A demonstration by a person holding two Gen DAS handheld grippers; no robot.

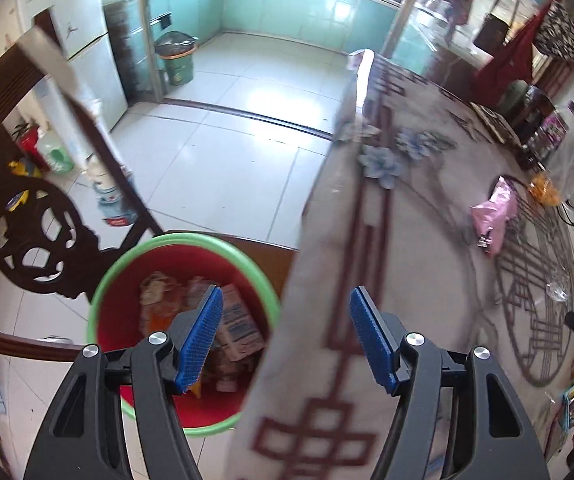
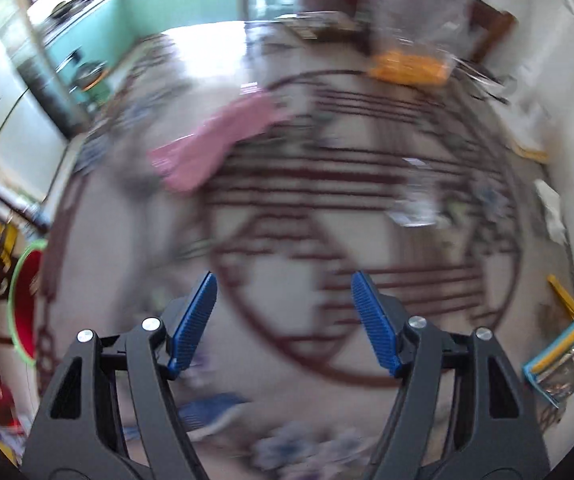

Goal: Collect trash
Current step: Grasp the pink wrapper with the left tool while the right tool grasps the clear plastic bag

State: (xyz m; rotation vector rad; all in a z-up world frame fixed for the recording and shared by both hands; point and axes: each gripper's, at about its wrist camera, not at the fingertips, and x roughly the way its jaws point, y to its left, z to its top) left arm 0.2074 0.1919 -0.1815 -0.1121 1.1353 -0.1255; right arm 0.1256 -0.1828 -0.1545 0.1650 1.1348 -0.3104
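Jaws of your left gripper (image 1: 285, 334) and right gripper (image 2: 285, 322) gape empty; red bin (image 1: 127, 312) holds wrappers.

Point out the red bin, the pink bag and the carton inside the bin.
red bin (image 1: 125, 280), left wrist view, inner red wall
pink bag (image 1: 491, 216), left wrist view, middle of the crumpled plastic
carton (image 1: 239, 320), left wrist view, printed face

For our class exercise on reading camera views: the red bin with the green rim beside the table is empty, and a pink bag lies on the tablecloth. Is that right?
Not quite. The red bin with the green rim is not empty: the left wrist view shows wrappers and a small carton inside it. The rest stands: the bin sits beside the table, and the pink bag lies on the tablecloth.
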